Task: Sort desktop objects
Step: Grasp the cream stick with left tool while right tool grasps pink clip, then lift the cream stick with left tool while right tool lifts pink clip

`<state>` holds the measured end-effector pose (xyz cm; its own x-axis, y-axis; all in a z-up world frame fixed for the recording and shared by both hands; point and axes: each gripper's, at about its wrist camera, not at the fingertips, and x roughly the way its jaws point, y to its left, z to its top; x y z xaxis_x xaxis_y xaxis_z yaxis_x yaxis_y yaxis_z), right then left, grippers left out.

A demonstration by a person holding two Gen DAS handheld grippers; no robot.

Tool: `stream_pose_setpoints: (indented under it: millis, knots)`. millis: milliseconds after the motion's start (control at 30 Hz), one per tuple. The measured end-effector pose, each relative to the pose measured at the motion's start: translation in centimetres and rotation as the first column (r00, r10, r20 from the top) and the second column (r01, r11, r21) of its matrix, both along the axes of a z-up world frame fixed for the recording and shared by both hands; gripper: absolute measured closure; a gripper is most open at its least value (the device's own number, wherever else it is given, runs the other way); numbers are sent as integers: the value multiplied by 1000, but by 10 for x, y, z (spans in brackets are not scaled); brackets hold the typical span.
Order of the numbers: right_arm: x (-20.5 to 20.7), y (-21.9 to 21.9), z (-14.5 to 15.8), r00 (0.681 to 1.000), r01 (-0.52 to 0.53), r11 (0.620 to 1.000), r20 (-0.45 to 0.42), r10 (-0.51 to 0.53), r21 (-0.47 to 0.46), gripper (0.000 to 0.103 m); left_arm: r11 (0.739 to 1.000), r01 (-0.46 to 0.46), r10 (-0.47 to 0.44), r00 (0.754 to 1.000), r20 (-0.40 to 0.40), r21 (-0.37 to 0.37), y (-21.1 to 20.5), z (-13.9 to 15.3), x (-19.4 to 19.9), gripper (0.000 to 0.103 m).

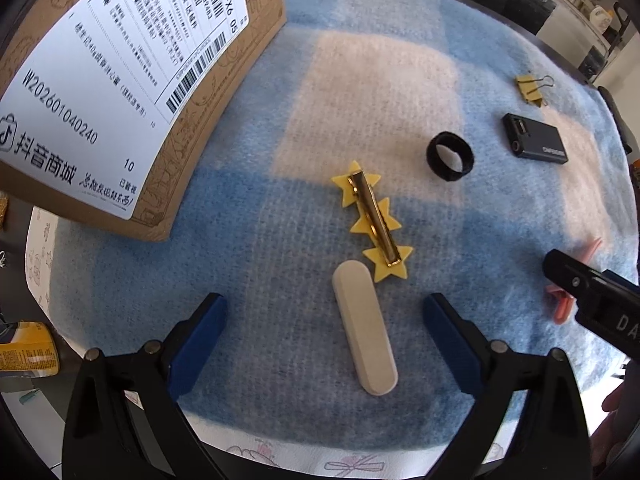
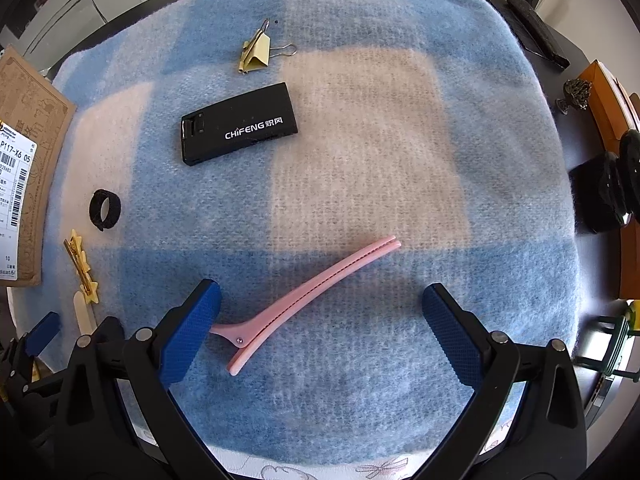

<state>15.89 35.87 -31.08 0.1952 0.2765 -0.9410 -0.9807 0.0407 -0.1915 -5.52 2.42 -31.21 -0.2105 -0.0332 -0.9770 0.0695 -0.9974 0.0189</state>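
My left gripper is open over a beige oblong clip lying between its fingers. A yellow star hair clip lies just beyond it. A black ring band, a black CHIFENG device and a yellow binder clip lie farther right. My right gripper is open over a pink hair clip, whose hinge end is near the left finger. The device, binder clip, ring band and star clip also show in the right wrist view.
A cardboard box with a shipping label stands at the left on the blue and white blanket. A yellow can is off the blanket at left. Dark objects and an orange box stand at the right table edge.
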Motion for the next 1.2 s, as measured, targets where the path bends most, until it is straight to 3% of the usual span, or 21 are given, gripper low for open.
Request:
stream_pose_setpoints:
  millis: [200, 267, 333, 467, 533, 633, 833, 1200]
  knots:
    - [-2, -1, -2, 1000, 9, 1000, -1, -9, -4, 9, 1000, 1, -1, 1000, 1, -2, 4, 5, 5, 23]
    - [-3, -2, -1, 1000, 10, 1000, 0, -10, -3, 18, 1000, 8, -8, 1000, 1, 0, 6, 7, 7, 31]
    - [-4, -3, -1, 1000, 11, 1000, -3, -11, -7, 29, 1000, 9, -10, 1000, 3, 13, 7, 10, 9, 47]
    - [-9, -4, 1, 1000, 6, 1000, -6, -6, -15, 49, 1000, 7, -7, 1000, 7, 27, 7, 13, 12, 61]
    - [-10, -5, 2, 1000, 8, 1000, -15, -9, -20, 59, 999, -2, 2, 1000, 9, 37, 4, 15, 14, 73]
    - [-13, -6, 2, 1000, 6, 1000, -22, -7, -26, 74, 999, -8, 7, 1000, 14, 53, 2, 17, 16, 81]
    - [-17, -9, 5, 1000, 0, 1000, -25, 0, -29, 93, 997, 16, -17, 1000, 20, 75, 2, 22, 21, 87]
    - [-30, -20, 8, 1000, -28, 999, -3, 28, -25, 94, 996, 72, -73, 997, 29, 60, 4, 33, 36, 87]
